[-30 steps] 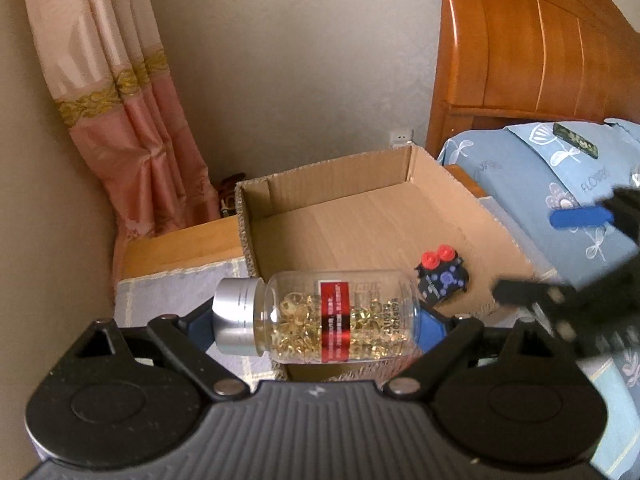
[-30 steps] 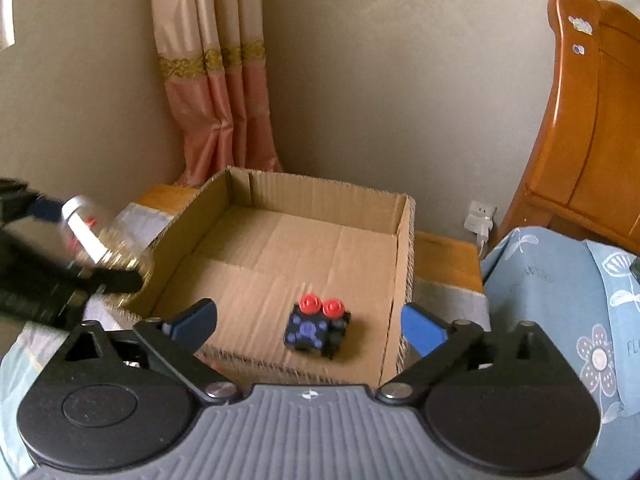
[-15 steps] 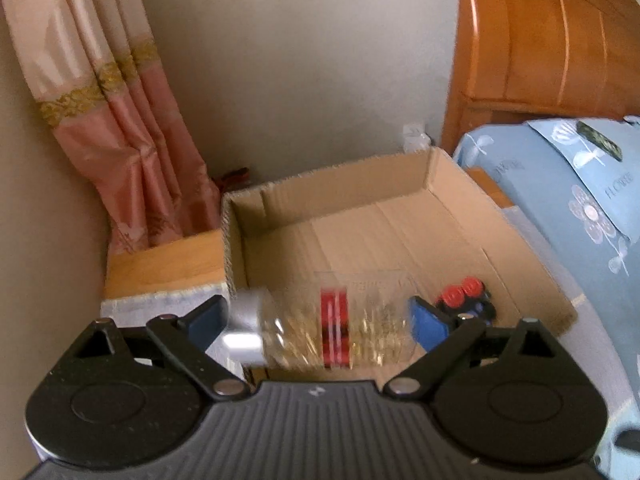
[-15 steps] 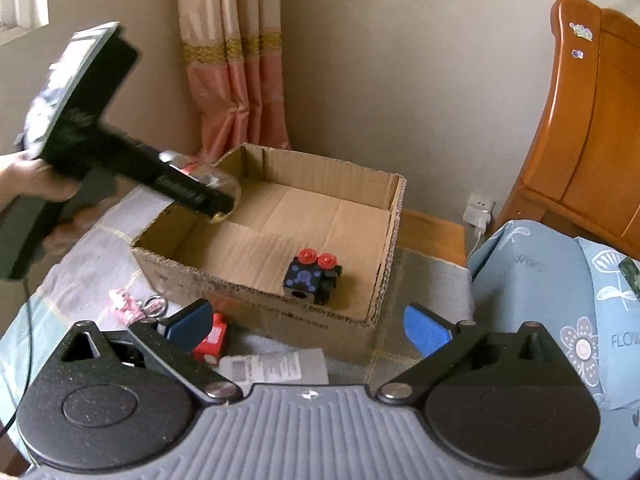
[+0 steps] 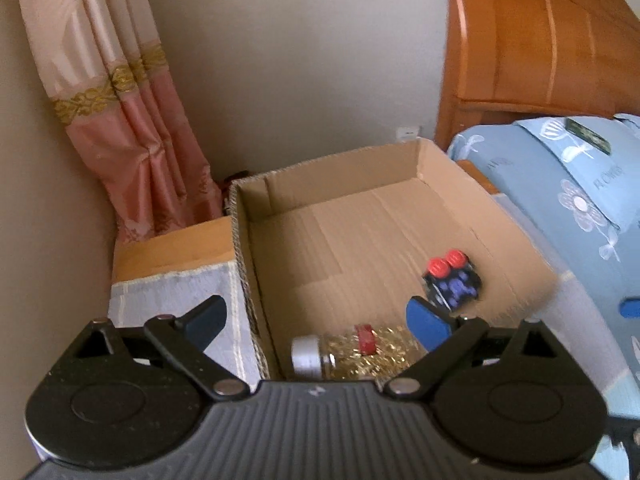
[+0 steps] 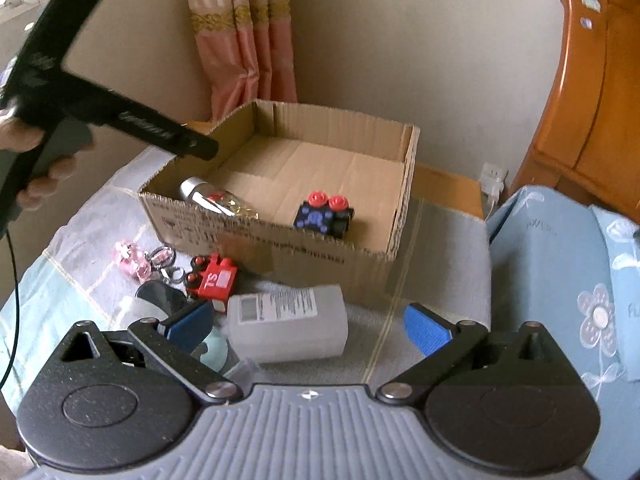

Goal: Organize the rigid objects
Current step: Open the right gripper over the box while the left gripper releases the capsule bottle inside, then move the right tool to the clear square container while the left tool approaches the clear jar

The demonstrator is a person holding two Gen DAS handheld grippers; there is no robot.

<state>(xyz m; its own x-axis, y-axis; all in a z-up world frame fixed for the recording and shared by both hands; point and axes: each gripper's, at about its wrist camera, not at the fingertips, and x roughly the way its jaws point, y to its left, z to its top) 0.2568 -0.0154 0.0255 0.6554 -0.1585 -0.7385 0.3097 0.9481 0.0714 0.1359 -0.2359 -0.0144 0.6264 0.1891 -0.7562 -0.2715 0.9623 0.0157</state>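
Observation:
The clear bottle (image 5: 352, 350) of golden capsules, with a silver cap, lies on its side in the near left corner of the cardboard box (image 5: 328, 164). My left gripper (image 5: 316, 322) hangs open above it, its pads apart from the bottle. In the right wrist view the bottle (image 6: 218, 200) rests behind the front wall of the box (image 6: 280, 248), below the left gripper (image 6: 200, 148). A black and blue toy (image 6: 324, 216) with red knobs sits in the box. My right gripper (image 6: 306, 320) is open and empty over a white plastic bottle (image 6: 288, 320) on the cloth.
A red toy truck (image 6: 212, 276), a pink keychain (image 6: 132, 262) and a dark rounded item (image 6: 156, 294) lie on the cloth before the box. A blue floral pillow (image 6: 560, 280) and wooden headboard (image 6: 592, 100) stand on the right. A pink curtain (image 5: 120, 120) hangs behind.
The left gripper let go of the capsule bottle, which dropped into the box. The right gripper drew back from the box, bringing the items on the cloth into view.

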